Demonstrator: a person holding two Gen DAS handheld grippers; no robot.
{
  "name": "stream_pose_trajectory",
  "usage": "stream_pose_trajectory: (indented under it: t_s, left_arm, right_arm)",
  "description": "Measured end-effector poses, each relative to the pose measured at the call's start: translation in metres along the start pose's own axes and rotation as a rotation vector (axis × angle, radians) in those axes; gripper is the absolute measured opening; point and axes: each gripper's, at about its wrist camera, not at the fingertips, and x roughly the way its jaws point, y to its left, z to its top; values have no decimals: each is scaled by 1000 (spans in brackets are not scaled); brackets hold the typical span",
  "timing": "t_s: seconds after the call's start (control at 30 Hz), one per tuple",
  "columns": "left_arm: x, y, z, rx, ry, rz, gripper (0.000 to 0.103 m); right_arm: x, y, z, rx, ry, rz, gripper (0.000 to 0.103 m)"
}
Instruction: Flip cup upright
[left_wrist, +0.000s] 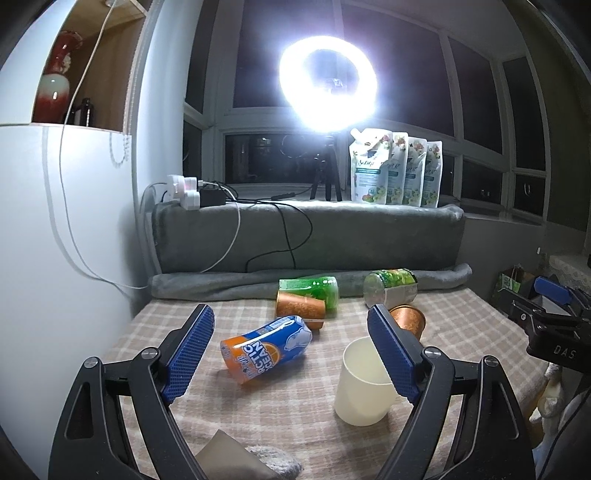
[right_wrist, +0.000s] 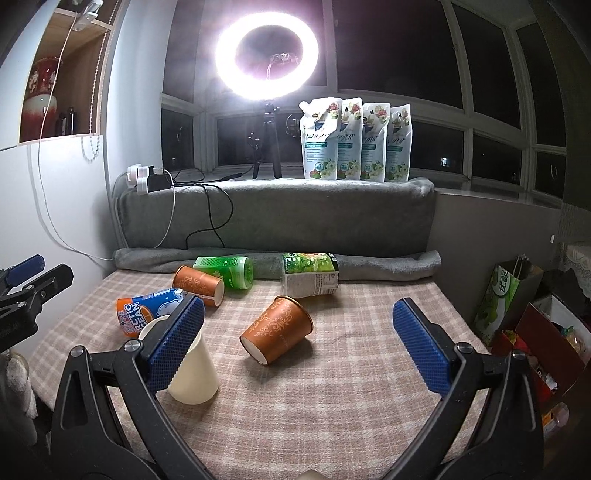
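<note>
A cream cup (left_wrist: 364, 384) stands upright on the checked tablecloth (left_wrist: 295, 406), mouth up; it also shows in the right wrist view (right_wrist: 194, 373). An orange patterned cup (right_wrist: 277, 330) lies on its side mid-table; its part shows in the left wrist view (left_wrist: 408, 319). A second orange cup (right_wrist: 199, 285) lies on its side further back, also in the left wrist view (left_wrist: 300, 306). My left gripper (left_wrist: 291, 354) is open and empty, its right finger in front of the cream cup. My right gripper (right_wrist: 299, 347) is open and empty, with the lying orange cup between and beyond its fingers.
An orange-blue can (left_wrist: 266, 349), a green bottle (left_wrist: 314, 290) and a green-labelled bottle (left_wrist: 389, 286) lie on the cloth. A grey blanket-covered ledge (left_wrist: 310, 240) with cables, a ring light (left_wrist: 328, 85) and refill pouches (left_wrist: 395, 168) stands behind. Bags and boxes (right_wrist: 524, 325) stand right.
</note>
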Motion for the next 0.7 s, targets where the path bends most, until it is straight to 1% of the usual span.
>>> stream_pose_trajectory:
  t_s: [0.4, 0.57, 0.7]
  left_arm:
    - [3, -1, 1, 1, 8, -5, 85]
    - [3, 0, 1, 3, -1, -2, 85]
    - [1, -2, 1, 23, -20, 7, 85]
  right_arm:
    - [1, 0, 0, 4, 3, -2, 103]
    - [2, -1, 0, 4, 4, -1, 103]
    - [2, 0, 0, 7, 8, 1, 103]
